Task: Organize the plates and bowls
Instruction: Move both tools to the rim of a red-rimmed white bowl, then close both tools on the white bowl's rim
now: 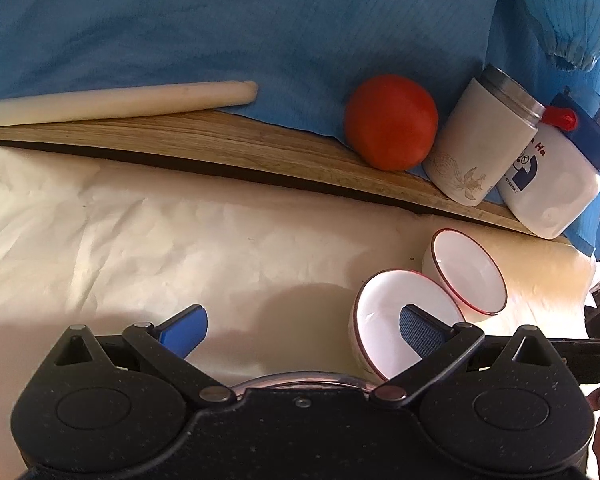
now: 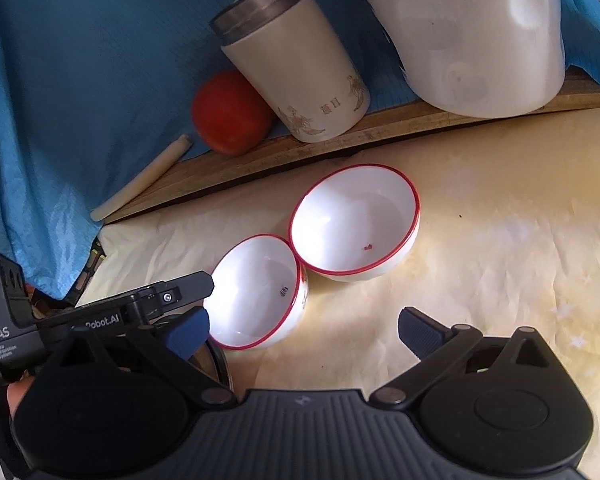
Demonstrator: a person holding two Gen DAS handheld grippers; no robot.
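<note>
- Left gripper [image 1: 302, 330] spread wide, holding nothing, one pad over the near bowl [image 1: 396, 332].
- Right gripper [image 2: 304, 330] likewise released (empty).
- Far bowl [image 2: 354, 226] touches it on the cream-covered surface [image 2: 500, 240].

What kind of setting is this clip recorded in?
Probably a staged kitchen-style tabletop, not a real kitchen: two red-rimmed bowls on cream paper, a wooden board holding a tomato and a canister, all backed by draped blue cloth.

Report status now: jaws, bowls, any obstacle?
Both grippers open, empty. Two bowls side by side, unstacked. Nothing blocking.
</note>
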